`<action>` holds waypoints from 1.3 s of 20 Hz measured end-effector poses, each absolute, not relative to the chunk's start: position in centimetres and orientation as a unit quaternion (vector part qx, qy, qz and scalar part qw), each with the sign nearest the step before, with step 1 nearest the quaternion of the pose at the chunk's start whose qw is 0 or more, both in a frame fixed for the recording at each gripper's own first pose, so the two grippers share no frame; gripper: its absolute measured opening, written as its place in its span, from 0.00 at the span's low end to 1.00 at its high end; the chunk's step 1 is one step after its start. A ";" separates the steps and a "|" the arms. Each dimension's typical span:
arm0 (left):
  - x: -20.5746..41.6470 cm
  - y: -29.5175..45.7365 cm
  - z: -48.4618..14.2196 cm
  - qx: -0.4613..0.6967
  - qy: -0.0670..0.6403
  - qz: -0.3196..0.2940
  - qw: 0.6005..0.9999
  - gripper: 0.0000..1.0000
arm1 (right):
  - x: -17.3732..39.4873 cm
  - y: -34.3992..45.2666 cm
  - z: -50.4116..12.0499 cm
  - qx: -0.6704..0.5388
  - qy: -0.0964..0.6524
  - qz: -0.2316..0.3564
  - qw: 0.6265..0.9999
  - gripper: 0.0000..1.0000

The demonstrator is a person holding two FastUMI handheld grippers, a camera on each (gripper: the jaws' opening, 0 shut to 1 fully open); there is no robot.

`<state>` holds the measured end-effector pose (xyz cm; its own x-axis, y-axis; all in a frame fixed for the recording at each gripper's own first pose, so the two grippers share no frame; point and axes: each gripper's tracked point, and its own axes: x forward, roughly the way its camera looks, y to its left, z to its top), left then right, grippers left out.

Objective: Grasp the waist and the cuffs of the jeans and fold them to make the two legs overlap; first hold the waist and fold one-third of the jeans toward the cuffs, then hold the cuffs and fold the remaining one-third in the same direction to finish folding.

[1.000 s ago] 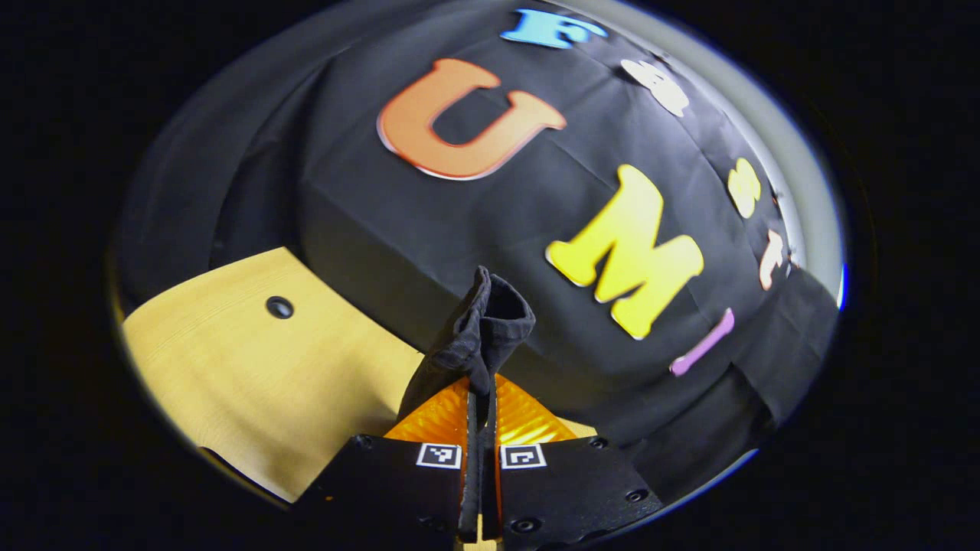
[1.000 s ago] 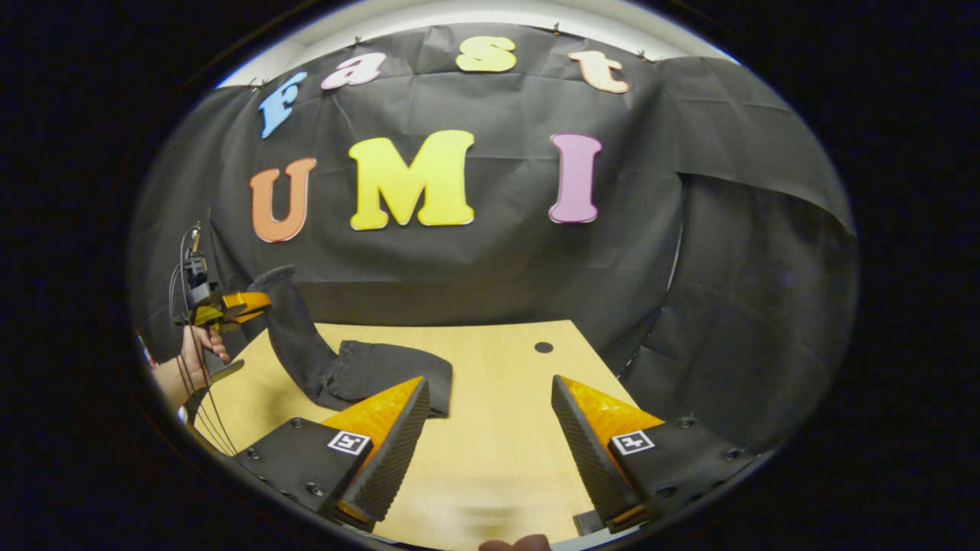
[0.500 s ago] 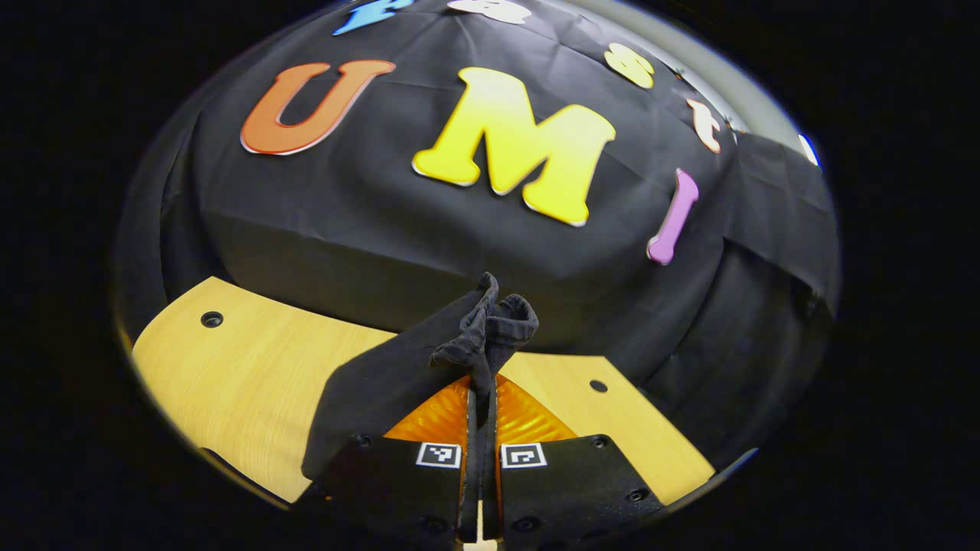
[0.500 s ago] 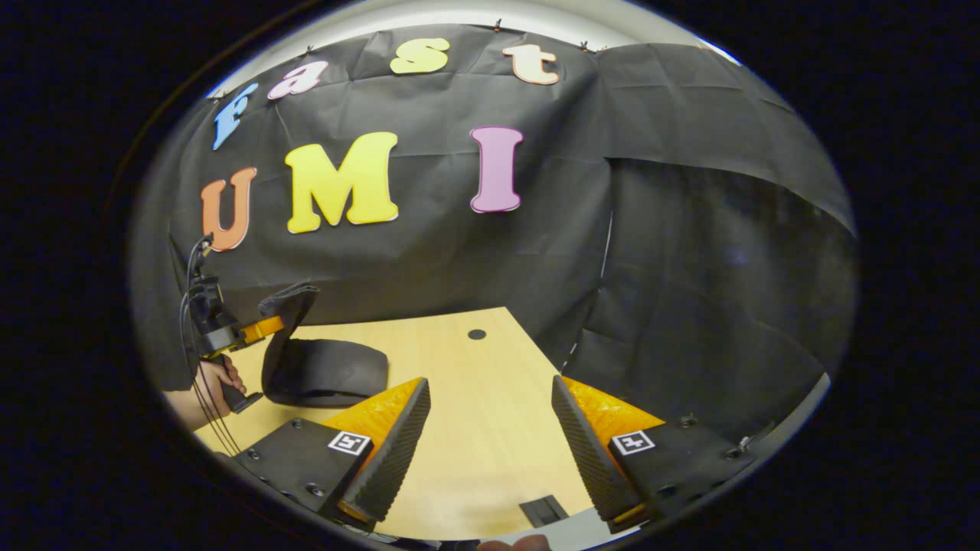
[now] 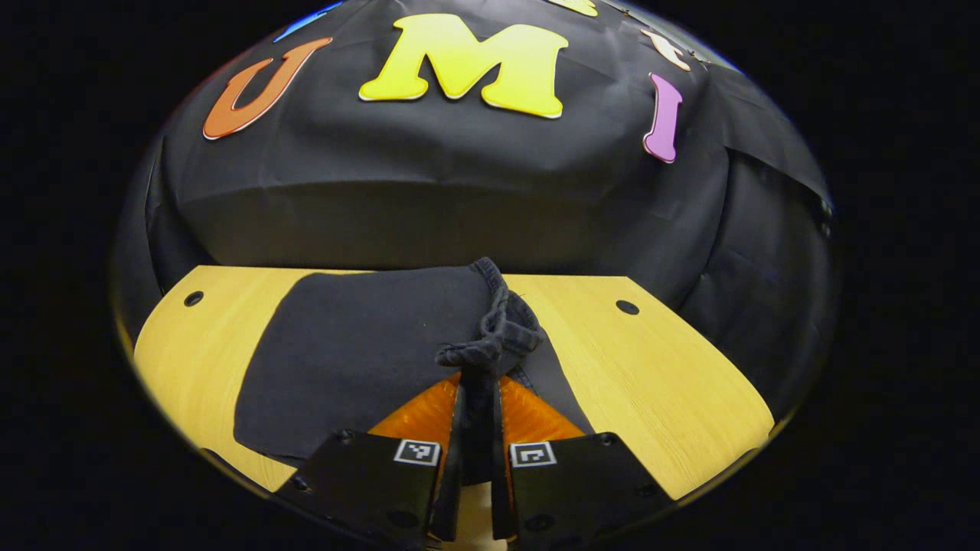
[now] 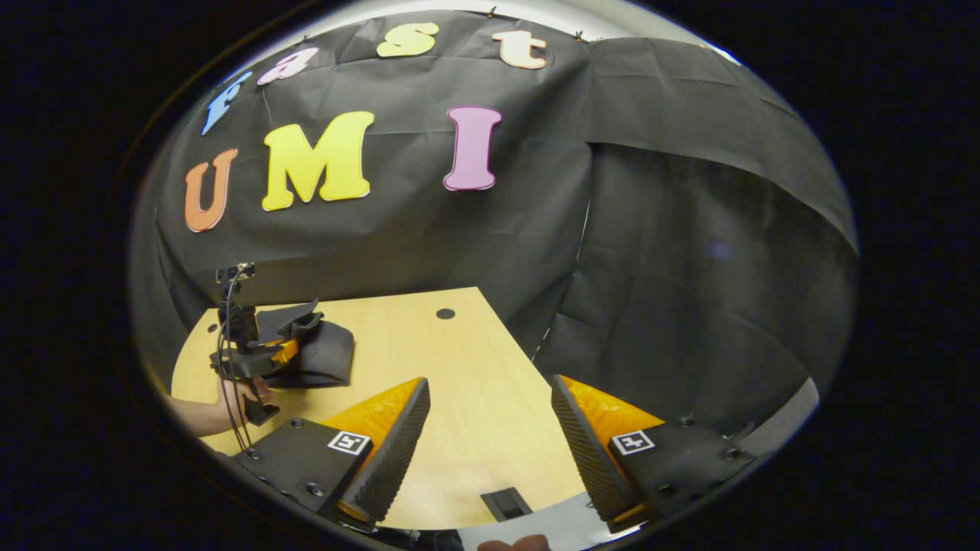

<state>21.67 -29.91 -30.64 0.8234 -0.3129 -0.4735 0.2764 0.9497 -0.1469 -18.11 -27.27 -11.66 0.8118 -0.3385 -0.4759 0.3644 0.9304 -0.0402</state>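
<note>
Clamping a bunched cuff end of the dark jeans (image 5: 360, 344) between closed jaws, the left gripper (image 5: 476, 398) now hangs low over the wooden worktop (image 5: 651, 383), where a second ago it held the cloth high against the booth's wall. The jeans lie folded in a flat dark block beneath and ahead of it, the gathered cuffs resting over that block. In the right gripper view, the right gripper (image 6: 490, 428) hovers over bare worktop (image 6: 459, 398) with its jaws wide apart and empty, well apart from the jeans (image 6: 321, 356), and has swung further right. A hand (image 6: 241, 394) holds the left gripper (image 6: 279, 352) beside the folded bundle.
</note>
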 end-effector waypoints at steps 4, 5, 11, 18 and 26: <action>20.8 -32.1 -30.6 -0.043 0.255 -0.178 0.950 0.70 | -17.3 -27.1 -12.0 0.027 0.249 -0.180 0.951 0.98; 20.9 -32.1 -30.4 -0.033 0.251 -0.176 0.951 0.85 | -17.0 -27.0 -12.0 0.028 0.248 -0.178 0.952 0.98; 17.8 -31.7 -27.1 -0.075 0.257 -0.183 0.946 1.00 | -15.0 -24.6 -11.2 0.024 0.228 -0.150 0.962 0.98; 14.8 -24.1 -13.8 -0.072 0.165 -0.152 0.972 0.99 | -8.2 -16.4 -6.6 0.040 0.147 -0.064 0.986 0.98; 11.0 -13.2 -0.1 -0.006 0.038 -0.061 0.997 0.98 | -4.0 -4.9 0.4 0.028 0.050 0.026 0.998 0.97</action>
